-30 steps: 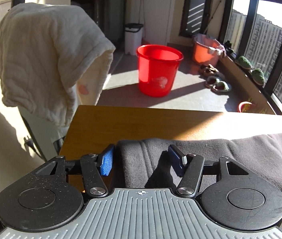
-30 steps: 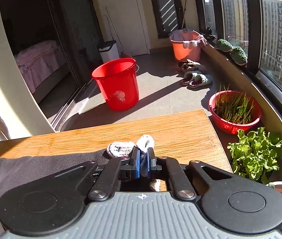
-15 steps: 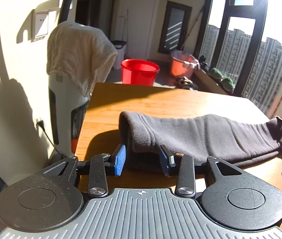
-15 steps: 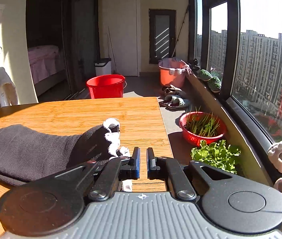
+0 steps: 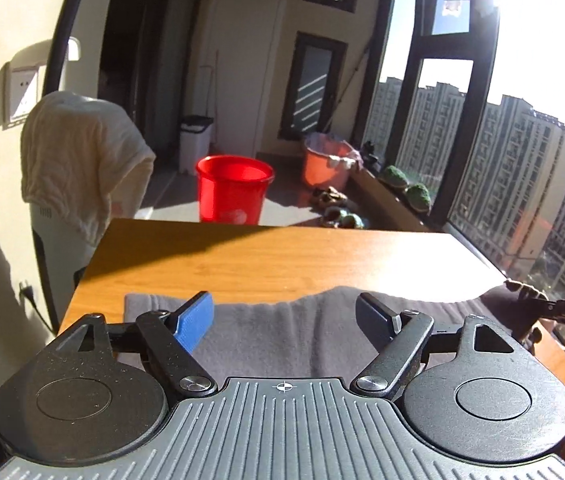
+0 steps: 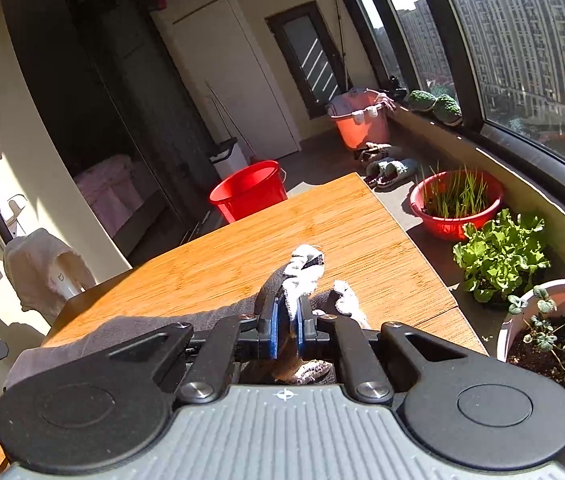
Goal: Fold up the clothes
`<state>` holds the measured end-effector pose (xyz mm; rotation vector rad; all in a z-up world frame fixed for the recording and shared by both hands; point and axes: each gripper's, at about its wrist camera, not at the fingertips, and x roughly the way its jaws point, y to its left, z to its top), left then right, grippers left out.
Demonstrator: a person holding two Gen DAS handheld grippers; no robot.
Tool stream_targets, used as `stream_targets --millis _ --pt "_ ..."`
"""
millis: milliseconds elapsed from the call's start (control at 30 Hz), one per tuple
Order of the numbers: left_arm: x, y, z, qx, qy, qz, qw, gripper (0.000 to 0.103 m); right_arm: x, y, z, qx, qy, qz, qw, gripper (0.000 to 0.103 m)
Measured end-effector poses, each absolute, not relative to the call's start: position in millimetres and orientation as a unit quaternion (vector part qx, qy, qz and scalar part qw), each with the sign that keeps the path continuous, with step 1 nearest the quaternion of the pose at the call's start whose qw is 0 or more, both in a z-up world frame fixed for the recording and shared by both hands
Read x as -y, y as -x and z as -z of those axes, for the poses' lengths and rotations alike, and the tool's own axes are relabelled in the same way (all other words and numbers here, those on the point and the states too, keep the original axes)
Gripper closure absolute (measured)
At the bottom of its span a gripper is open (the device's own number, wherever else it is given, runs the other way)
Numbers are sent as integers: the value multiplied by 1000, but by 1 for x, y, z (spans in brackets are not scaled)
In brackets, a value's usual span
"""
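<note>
Grey garment (image 5: 282,332) lies under the wide-open left tool (image 5: 284,312); right tool (image 6: 285,320) pinches its end.

The garment (image 5: 278,332) lies across the table's (image 5: 282,260) near edge; a bucket (image 5: 234,188) stands beyond it.

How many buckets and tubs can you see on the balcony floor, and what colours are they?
Red bucket: 1
Orange tub with laundry on its rim: 1
Red basin with green shoots growing in it: 1
White flowerpot with a plant: 1
Total: 4
</note>
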<state>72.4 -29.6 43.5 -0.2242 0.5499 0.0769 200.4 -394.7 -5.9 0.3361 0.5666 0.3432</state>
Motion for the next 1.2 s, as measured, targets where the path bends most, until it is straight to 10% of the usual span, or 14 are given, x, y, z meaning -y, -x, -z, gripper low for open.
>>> stream_targets --millis 1200 --pt "98 -83 -24 -318 132 39 938 7 371 -174 33 -292 -123 -164 934 88"
